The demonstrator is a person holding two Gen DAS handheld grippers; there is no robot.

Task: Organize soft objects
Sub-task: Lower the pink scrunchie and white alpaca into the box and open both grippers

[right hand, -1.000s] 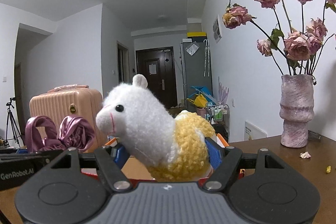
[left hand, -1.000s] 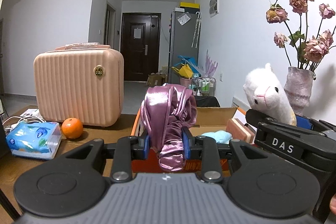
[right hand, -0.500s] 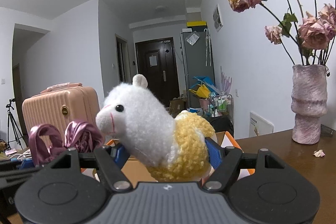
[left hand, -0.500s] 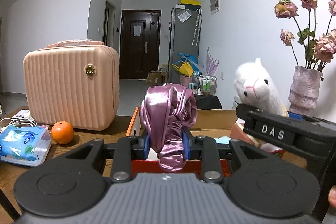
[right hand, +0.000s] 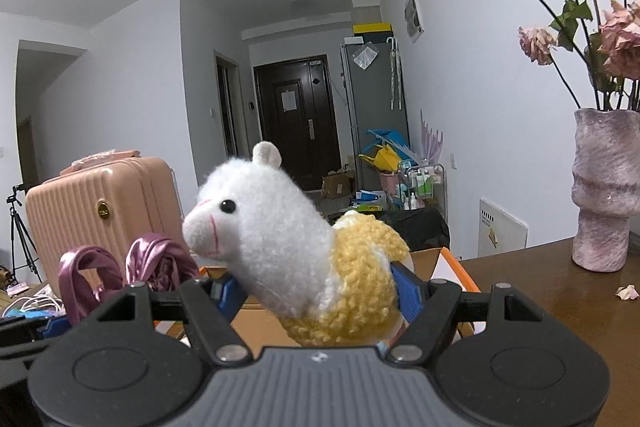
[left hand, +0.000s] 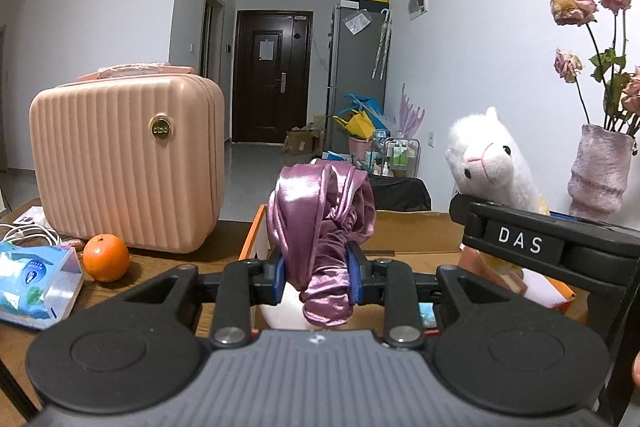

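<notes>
With the purple satin cloth [left hand: 322,239] pinched in our left hand-held gripper [left hand: 316,277] and the plush alpaca [right hand: 296,251] clamped in the right hand-held gripper [right hand: 316,301], we carry both level above the orange-edged cardboard box [left hand: 404,231] on the tabletop [right hand: 560,307], lowering well inside before releasing.

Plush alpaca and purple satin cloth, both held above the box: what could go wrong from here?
The satin cloth is slippery and bunched; the left gripper pinches only its lower fold, so it may slide out.
The right gripper squeezes the plush alpaca low on its yellow body; the top-heavy head could tip it free.
The two grippers are close together, so they may collide over the cardboard box.
</notes>
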